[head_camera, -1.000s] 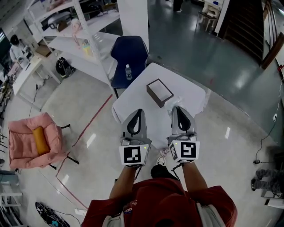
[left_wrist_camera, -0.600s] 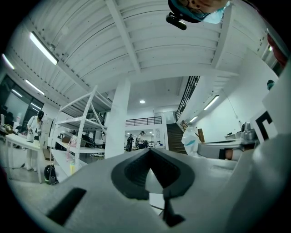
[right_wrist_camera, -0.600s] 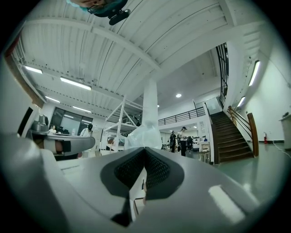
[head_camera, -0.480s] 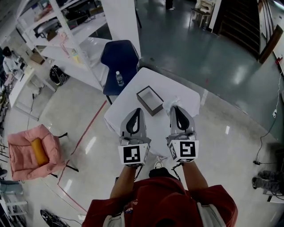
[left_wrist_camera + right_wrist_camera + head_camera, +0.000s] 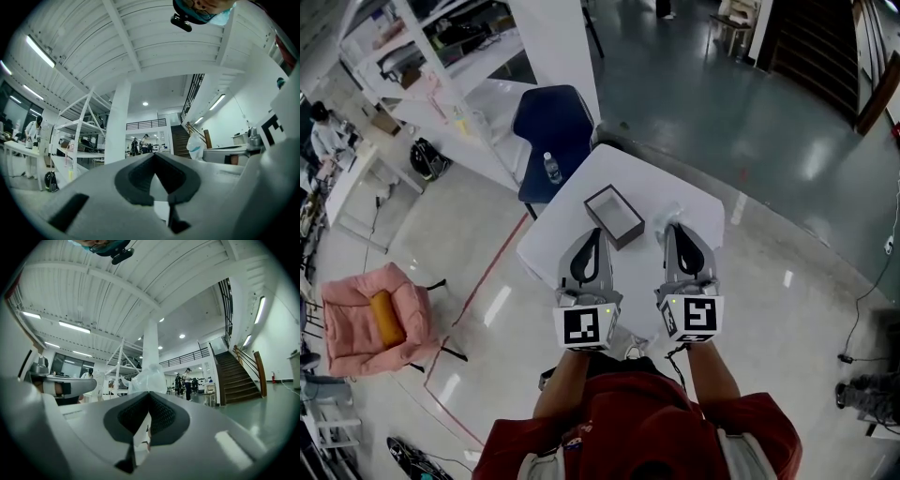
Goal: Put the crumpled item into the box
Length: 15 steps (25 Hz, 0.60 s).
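Note:
A small open box [image 5: 614, 214] with a dark inside stands on the white table [image 5: 581, 253]. The crumpled item [image 5: 667, 217] is a clear plastic wad; it sits at the tip of my right gripper [image 5: 674, 228], to the right of the box. In the right gripper view the crumpled item [image 5: 149, 377] bulges up over the closed jaw tips of that gripper [image 5: 149, 393], which is shut on it. My left gripper [image 5: 594, 234] points at the near side of the box. Its jaws [image 5: 153, 154] are shut with nothing between them. The left gripper view also shows the wad [image 5: 194, 143].
A dark blue chair [image 5: 551, 122] with a water bottle [image 5: 550, 167] on its seat stands behind the table. White shelving [image 5: 441, 66] runs along the back left. A pink armchair [image 5: 366, 323] is far left. A white column [image 5: 553, 42] rises behind the chair.
The head view has shifted: the table and box now lie lower and further left, and the box's open top shows. Both grippers hold the same pose side by side.

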Available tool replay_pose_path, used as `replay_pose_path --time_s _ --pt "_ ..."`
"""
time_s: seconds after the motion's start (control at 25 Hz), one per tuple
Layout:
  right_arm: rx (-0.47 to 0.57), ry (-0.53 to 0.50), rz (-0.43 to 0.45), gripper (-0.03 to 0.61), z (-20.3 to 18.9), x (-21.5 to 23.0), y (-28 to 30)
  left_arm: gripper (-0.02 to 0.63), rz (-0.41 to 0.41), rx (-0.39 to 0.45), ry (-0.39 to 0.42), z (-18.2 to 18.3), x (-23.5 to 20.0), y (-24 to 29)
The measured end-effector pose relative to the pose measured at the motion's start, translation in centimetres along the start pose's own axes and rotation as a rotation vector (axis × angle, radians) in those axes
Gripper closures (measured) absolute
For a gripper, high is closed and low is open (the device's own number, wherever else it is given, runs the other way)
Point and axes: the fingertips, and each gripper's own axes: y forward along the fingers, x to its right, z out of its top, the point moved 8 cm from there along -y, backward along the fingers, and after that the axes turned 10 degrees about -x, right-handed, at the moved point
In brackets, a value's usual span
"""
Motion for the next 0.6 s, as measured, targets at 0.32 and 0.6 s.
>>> replay_pose_path --time_s 0.32,0.6 --pt "-0.033 0.028 0.014 0.575 -1.3 0.8 1.0 0.611 0.016 0.041 -0.035 0.3 0.2 1.2" --pt "-0.034 0.012 0.032 0.575 -1.8 -0.6 3.7 0.611 0.021 0.037 -0.026 -0.7 -2.1 2.6"
